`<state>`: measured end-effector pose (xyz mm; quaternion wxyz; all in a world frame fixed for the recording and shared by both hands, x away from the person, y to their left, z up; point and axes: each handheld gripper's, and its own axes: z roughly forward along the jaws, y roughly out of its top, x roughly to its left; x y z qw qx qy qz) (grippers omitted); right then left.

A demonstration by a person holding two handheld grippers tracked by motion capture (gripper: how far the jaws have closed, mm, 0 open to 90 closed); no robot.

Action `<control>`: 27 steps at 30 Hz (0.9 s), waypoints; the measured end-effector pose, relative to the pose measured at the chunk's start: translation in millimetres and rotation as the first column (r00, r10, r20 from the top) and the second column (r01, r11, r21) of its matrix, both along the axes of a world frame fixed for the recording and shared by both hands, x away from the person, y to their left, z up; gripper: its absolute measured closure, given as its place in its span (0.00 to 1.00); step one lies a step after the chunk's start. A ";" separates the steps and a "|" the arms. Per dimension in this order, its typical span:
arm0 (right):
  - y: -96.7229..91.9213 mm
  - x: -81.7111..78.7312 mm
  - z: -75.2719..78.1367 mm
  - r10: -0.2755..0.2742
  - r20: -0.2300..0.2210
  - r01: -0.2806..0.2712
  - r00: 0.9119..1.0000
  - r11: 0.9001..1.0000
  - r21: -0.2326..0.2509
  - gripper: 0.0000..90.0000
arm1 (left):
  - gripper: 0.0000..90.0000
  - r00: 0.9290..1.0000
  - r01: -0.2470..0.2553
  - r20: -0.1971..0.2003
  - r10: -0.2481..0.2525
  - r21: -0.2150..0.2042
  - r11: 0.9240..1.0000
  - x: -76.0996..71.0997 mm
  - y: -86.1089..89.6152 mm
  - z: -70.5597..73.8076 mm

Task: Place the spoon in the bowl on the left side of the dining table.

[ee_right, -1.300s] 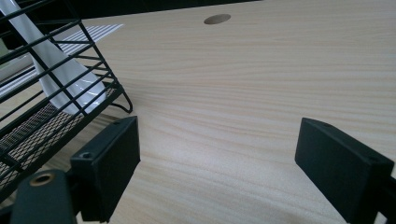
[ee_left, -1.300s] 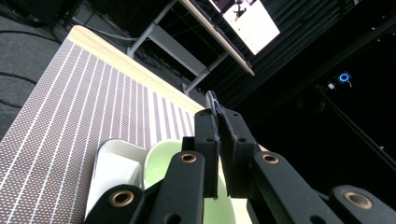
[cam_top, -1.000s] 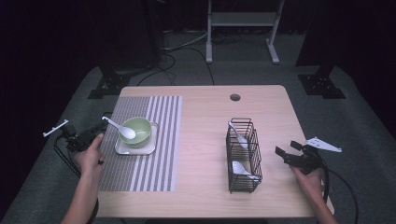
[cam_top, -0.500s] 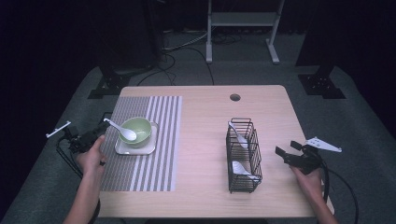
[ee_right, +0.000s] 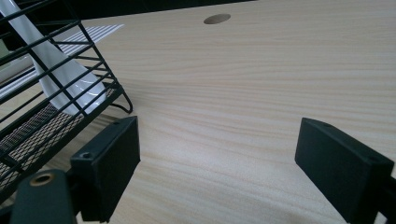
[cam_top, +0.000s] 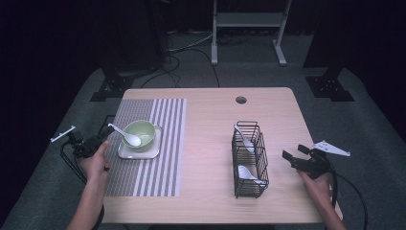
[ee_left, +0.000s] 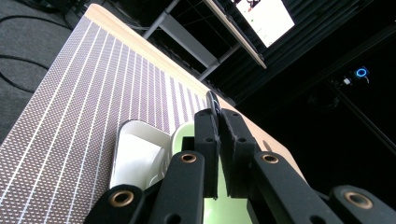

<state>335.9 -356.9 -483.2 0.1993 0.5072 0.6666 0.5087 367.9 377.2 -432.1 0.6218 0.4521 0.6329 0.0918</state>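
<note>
White spoon (cam_top: 125, 135) rests in the green bowl (cam_top: 141, 135) on the striped mat (cam_top: 165, 143); our left gripper (ee_left: 217, 112) sits closed beside it, pinching nothing. Right gripper (ee_right: 217, 154) waits open by the wire basket (cam_top: 250, 160) — we should open the left jaws before approaching the handle, then close squarely.

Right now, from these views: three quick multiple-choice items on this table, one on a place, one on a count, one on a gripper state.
1. The green bowl sits on
A. bare wood
B. a white plate on the striped mat
C. the wire rack

2. White spoons inside the rack:
A. none
B. two
C. four

3. The right gripper jaws are
A. wide open, nothing between them
B. shut on a spoon
C. shut on the rack

Answers: 1 B, the plate rim shows under the bowl; 2 B, one per compartment; 3 A, bare wood shows between the pads.
</note>
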 end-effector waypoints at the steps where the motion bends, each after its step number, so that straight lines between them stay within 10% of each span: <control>1: 0.0 0.1 0.0 0.000 0.000 0.000 1.000 1.000 0.000 0.14 | 0.96 1.000 0.001 0.000 -0.001 0.001 1.000 0.1 0.0 -0.5; 19: -0.6 0.5 -0.2 0.003 0.000 -0.003 1.000 1.000 0.002 0.14 | 0.90 1.000 -0.001 -0.022 0.001 -0.034 0.999 -1.5 5.7 -14.0; 27: -0.8 -0.1 -0.1 0.003 0.003 -0.003 1.000 1.000 0.009 0.14 | 0.79 0.999 0.008 -0.032 -0.007 0.012 1.000 -4.7 6.0 -13.2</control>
